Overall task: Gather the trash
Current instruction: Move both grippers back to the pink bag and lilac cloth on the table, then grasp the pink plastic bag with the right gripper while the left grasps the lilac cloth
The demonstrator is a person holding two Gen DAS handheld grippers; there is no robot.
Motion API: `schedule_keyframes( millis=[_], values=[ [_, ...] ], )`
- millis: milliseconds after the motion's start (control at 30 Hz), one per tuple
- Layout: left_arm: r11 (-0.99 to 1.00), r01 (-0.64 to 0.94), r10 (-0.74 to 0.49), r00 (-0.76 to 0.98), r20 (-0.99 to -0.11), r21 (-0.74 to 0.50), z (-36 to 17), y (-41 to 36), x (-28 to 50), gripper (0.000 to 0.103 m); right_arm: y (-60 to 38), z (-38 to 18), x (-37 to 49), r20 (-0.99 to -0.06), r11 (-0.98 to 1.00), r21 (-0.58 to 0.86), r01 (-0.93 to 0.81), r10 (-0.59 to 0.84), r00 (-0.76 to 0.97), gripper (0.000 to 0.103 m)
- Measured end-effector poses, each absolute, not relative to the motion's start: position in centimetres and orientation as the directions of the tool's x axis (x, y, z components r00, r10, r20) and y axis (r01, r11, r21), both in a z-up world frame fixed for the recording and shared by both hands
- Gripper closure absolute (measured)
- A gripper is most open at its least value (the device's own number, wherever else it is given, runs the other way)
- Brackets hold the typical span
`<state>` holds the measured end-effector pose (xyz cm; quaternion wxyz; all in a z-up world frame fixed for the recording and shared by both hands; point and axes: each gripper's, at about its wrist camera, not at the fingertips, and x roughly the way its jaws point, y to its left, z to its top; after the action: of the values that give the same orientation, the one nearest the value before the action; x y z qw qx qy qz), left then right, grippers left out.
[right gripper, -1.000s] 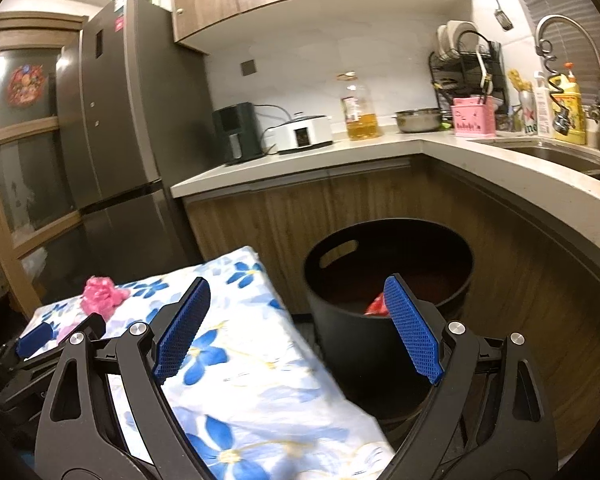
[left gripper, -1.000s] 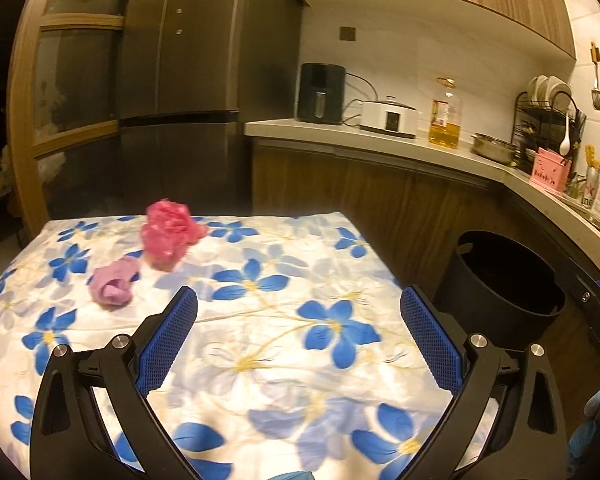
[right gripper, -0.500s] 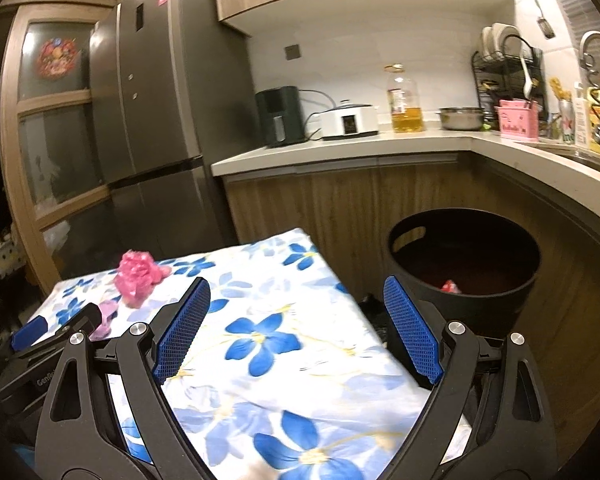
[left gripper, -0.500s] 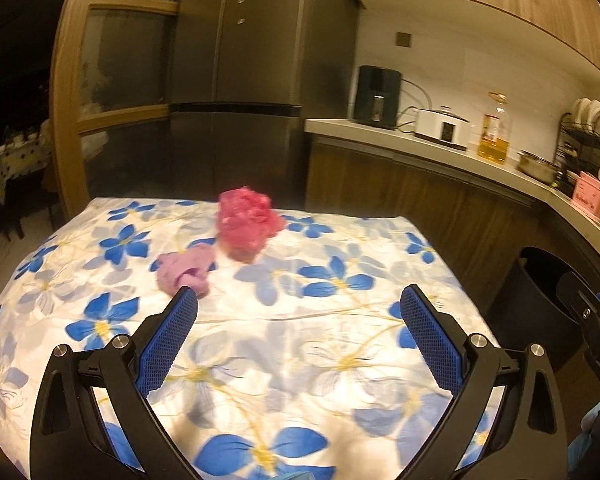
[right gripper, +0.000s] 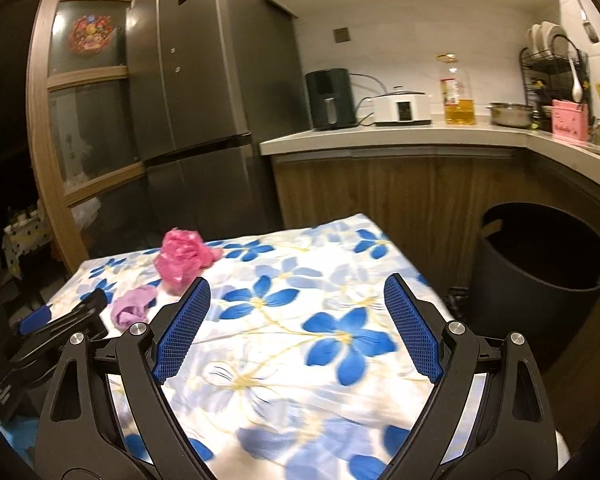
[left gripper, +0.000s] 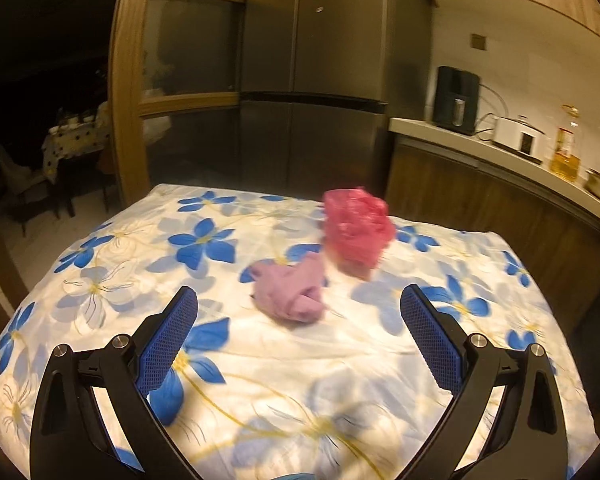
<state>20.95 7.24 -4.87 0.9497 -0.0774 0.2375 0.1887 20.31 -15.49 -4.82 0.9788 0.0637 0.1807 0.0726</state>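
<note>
Reach is the step in hand: left tongs (left gripper: pixel 299 328) hang wide open and empty over the flowered counter (left gripper: pixel 380 380), aimed at a purple wad (left gripper: pixel 290 294) just ahead, with a pink wad (left gripper: pixel 356 230) just beyond it. Right tongs (right gripper: pixel 296 326) gape empty too. Next, I judge, the left must drop astride the purple wad, pinch it, then carry it to the bin (right gripper: pixel 540 276) beside the counter.

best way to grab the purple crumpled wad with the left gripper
Probably straddle the purple wad across its bunched middle, coming in low from the near side with the open left gripper. It is a soft lump lying flat on the tablecloth, already ahead between the fingers.
</note>
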Motion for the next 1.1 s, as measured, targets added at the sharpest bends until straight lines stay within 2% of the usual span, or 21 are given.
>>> schedule_keyframes(
  millis=[200, 567, 667, 700, 900, 967, 1033, 1100],
  values=[
    [0.903, -0.428, 0.348, 0.790, -0.504, -0.047, -5.7, 8.9, 23.5, 0.006, -13.3, -5.2, 22.2, -0.344, 0.976, 0.152, -0.158, 0.202, 0.917, 0.016],
    [0.882, -0.468, 0.345, 0.719, -0.603, -0.053, -8.0, 11.0, 28.4, 0.006, -11.0, -5.3, 25.6, -0.355, 0.971, 0.163, -0.172, 0.221, 0.908, 0.016],
    [0.882, -0.466, 0.325, 0.707, -0.628, -0.067, -8.5, 11.4, 29.1, 0.011, -10.3, -5.2, 26.3, -0.355, 0.971, 0.153, -0.182, 0.226, 0.907, 0.016],
    [0.883, -0.463, 0.315, 0.700, -0.641, -0.071, -8.7, 11.5, 29.3, 0.014, -10.0, -5.3, 26.6, -0.356, 0.971, 0.152, -0.185, 0.229, 0.906, 0.016],
    [0.886, -0.439, 0.209, 0.664, -0.718, -0.149, -10.5, 12.9, 30.3, 0.049, -8.1, -5.5, 28.1, -0.365, 0.966, 0.143, -0.214, 0.252, 0.896, 0.016],
    [0.881, -0.440, 0.188, 0.665, -0.722, -0.176, -10.8, 13.3, 30.3, 0.059, -7.2, -5.6, 28.7, -0.369, 0.964, 0.139, -0.227, 0.264, 0.891, 0.016],
    [0.881, -0.428, 0.162, 0.675, -0.719, -0.203, -10.9, 13.6, 30.2, 0.076, -6.4, -5.9, 29.2, -0.376, 0.961, 0.134, -0.243, 0.276, 0.885, 0.016],
    [0.883, -0.413, 0.143, 0.686, -0.713, -0.221, -11.0, 13.7, 30.1, 0.083, -5.4, -6.2, 29.8, -0.385, 0.958, 0.123, -0.258, 0.285, 0.878, 0.016]
  ],
)
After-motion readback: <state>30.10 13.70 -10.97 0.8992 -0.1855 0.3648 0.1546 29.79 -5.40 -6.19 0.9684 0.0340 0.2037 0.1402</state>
